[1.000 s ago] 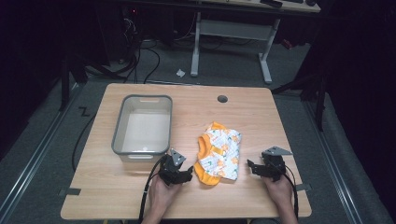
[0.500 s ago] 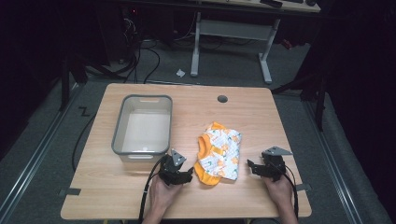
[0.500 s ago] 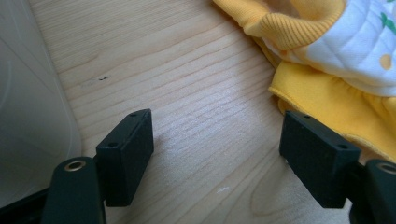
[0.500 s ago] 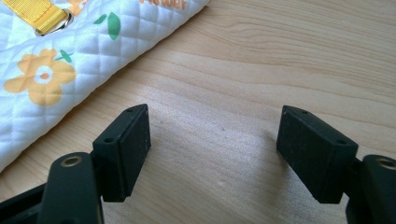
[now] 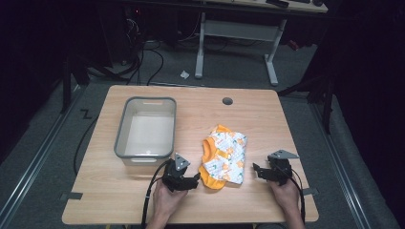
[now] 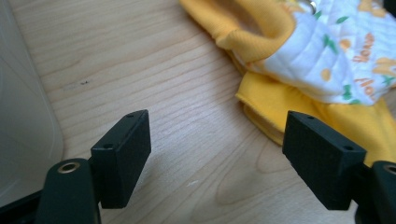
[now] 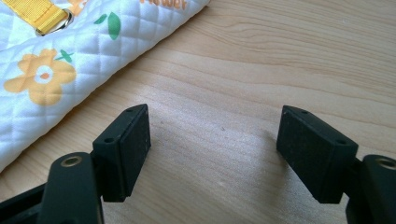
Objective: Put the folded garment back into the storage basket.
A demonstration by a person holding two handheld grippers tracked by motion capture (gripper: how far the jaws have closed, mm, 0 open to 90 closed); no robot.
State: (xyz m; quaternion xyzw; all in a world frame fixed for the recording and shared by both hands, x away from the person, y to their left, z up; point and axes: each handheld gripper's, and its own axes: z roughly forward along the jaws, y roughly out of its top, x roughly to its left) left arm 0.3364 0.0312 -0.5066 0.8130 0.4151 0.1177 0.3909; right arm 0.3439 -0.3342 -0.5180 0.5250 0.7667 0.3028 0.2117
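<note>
On the desk [image 5: 110,200], quilted orange-and-white garment [image 5: 224,156] lies between both grippers. Left gripper [image 5: 195,181]: jaws wide, just been opening, nothing between. Right gripper [image 5: 256,171]: jaws wide, empty.

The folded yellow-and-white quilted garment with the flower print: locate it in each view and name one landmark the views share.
High view: the folded yellow-and-white quilted garment lies right of centre on the table, between the two grippers.
Left gripper view: upper right, yellow hem nearest the right jaw.
Right gripper view: upper left corner, white quilting.
Shared landmark: the light wooden tabletop under it.
</note>
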